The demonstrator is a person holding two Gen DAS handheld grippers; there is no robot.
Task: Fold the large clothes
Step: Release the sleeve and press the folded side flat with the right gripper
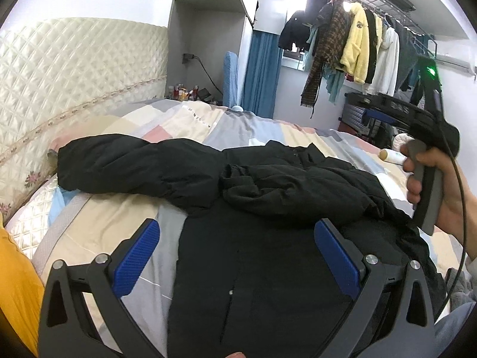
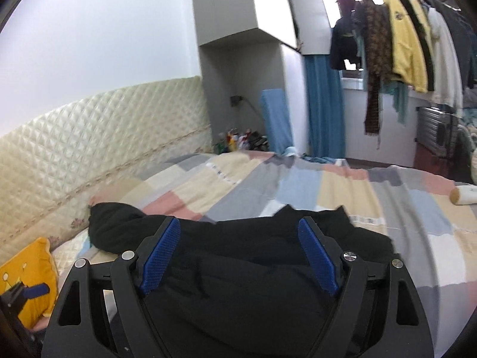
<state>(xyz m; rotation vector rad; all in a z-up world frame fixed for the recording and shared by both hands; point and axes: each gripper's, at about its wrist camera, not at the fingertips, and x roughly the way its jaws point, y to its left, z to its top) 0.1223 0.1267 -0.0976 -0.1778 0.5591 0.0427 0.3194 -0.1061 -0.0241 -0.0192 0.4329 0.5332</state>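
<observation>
A black padded jacket (image 1: 238, 185) is being shown spread across the patchwork quilt (image 1: 190, 125), one sleeve (image 1: 134, 164) stretched toward the quilted headboard (image 1: 74, 68). Both the left gripper (image 1: 237, 253) and right gripper (image 2: 238, 256) are being held wide above it, gripping nothing. Bulky, soft, slippery cloth is judged; the sleeve cuff or hem is best pinched

Left gripper (image 1: 237, 258) has its fingers spread wide, empty; right gripper (image 2: 238, 256), fingers likewise parted, sits at its two o'clock.

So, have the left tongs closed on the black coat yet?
No, the left tongs stand wide open above the black coat, gripping nothing.
</observation>
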